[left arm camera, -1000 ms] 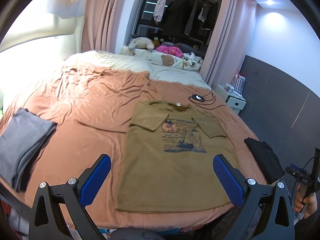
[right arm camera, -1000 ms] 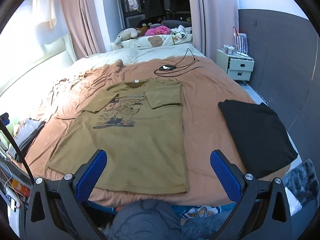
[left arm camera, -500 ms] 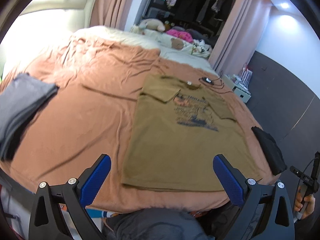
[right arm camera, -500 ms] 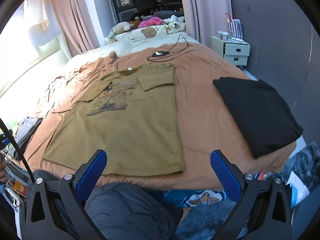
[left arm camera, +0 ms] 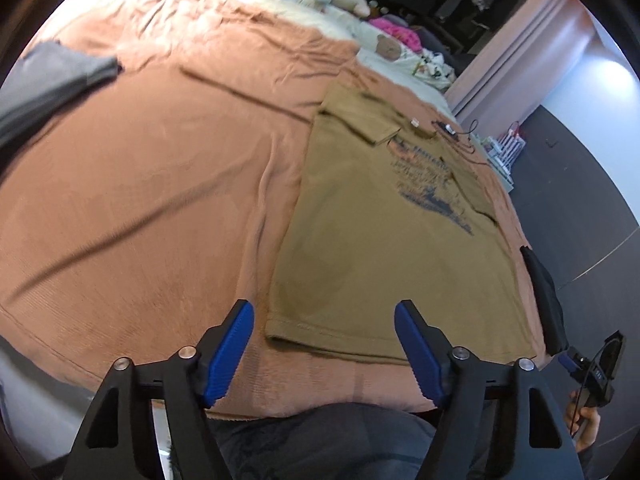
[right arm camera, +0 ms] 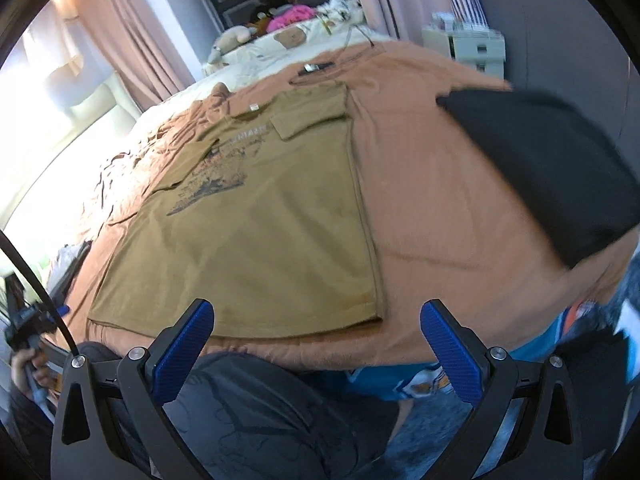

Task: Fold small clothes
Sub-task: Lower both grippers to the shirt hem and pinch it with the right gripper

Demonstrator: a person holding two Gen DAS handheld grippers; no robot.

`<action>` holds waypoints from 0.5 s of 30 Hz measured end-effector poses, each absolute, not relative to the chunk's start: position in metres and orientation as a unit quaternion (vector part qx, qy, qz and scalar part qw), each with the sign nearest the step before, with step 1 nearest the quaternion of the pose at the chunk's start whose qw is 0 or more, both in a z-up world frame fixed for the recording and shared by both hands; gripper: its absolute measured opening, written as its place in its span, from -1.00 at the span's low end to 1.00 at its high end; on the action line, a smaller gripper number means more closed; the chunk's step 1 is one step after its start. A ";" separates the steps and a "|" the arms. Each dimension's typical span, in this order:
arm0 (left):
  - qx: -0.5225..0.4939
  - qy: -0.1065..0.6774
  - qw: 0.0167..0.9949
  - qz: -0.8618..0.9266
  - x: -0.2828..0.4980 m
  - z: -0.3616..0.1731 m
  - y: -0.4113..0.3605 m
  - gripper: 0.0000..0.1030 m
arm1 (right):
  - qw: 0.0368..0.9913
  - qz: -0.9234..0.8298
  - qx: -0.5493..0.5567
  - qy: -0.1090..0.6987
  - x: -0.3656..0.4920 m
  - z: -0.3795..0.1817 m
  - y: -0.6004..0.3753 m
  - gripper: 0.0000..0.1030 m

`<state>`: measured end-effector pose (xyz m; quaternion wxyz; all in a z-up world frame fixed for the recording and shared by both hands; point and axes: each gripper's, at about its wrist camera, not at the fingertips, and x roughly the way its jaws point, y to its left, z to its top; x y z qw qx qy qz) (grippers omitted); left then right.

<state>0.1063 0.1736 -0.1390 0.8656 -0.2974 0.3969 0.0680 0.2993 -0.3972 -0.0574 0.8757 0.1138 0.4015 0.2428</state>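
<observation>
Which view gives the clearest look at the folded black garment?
The right wrist view: the folded black garment lies broad on the bedspread, right of the olive T-shirt. The left wrist view catches only a thin dark sliver at the bed's edge.

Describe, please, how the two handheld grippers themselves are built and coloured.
Both match. The left gripper and right gripper each have two black angular plastic arms with triangular cut-outs and silver bolt heads, tipped with ribbed blue pads. In the right wrist view, a thin black cable arcs over the other handle.
</observation>
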 end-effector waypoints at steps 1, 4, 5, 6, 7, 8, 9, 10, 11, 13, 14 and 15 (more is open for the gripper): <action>-0.300 0.404 0.861 0.069 0.109 -0.146 0.175 0.35 | 0.871 0.246 0.127 0.406 0.304 -0.063 -0.400 1.00; -0.313 0.417 0.851 0.068 0.111 -0.160 0.179 0.23 | 0.855 0.250 0.167 0.422 0.317 -0.078 -0.411 0.99; -0.318 0.419 0.848 0.066 0.112 -0.163 0.180 0.21 | 0.849 0.252 0.181 0.427 0.322 -0.084 -0.414 0.86; -0.322 0.422 0.845 0.065 0.112 -0.166 0.181 0.19 | 0.840 0.255 0.198 0.435 0.327 -0.090 -0.419 0.64; -0.327 0.425 0.842 0.064 0.113 -0.169 0.182 0.19 | 0.835 0.256 0.207 0.441 0.330 -0.094 -0.421 0.54; -0.330 0.427 0.839 0.063 0.113 -0.171 0.182 0.19 | 0.828 0.255 0.220 0.448 0.334 -0.101 -0.424 0.42; -0.334 0.429 0.837 0.062 0.113 -0.174 0.183 0.18 | 0.820 0.254 0.239 0.454 0.339 -0.108 -0.430 0.38; -0.336 0.430 0.836 0.060 0.113 -0.175 0.183 0.17 | 0.815 0.255 0.250 0.456 0.342 -0.111 -0.432 0.35; -0.339 0.431 0.834 0.058 0.113 -0.176 0.183 0.16 | 0.805 0.263 0.269 0.458 0.345 -0.115 -0.436 0.27; -0.341 0.433 0.832 0.057 0.112 -0.177 0.182 0.16 | 0.792 0.271 0.293 0.461 0.350 -0.121 -0.441 0.19; -0.342 0.434 0.832 0.057 0.112 -0.177 0.182 0.16 | 0.785 0.277 0.305 0.463 0.353 -0.123 -0.443 0.13; -0.346 0.433 0.830 0.056 0.111 -0.177 0.183 0.16 | 0.782 0.278 0.310 0.464 0.355 -0.126 -0.443 0.11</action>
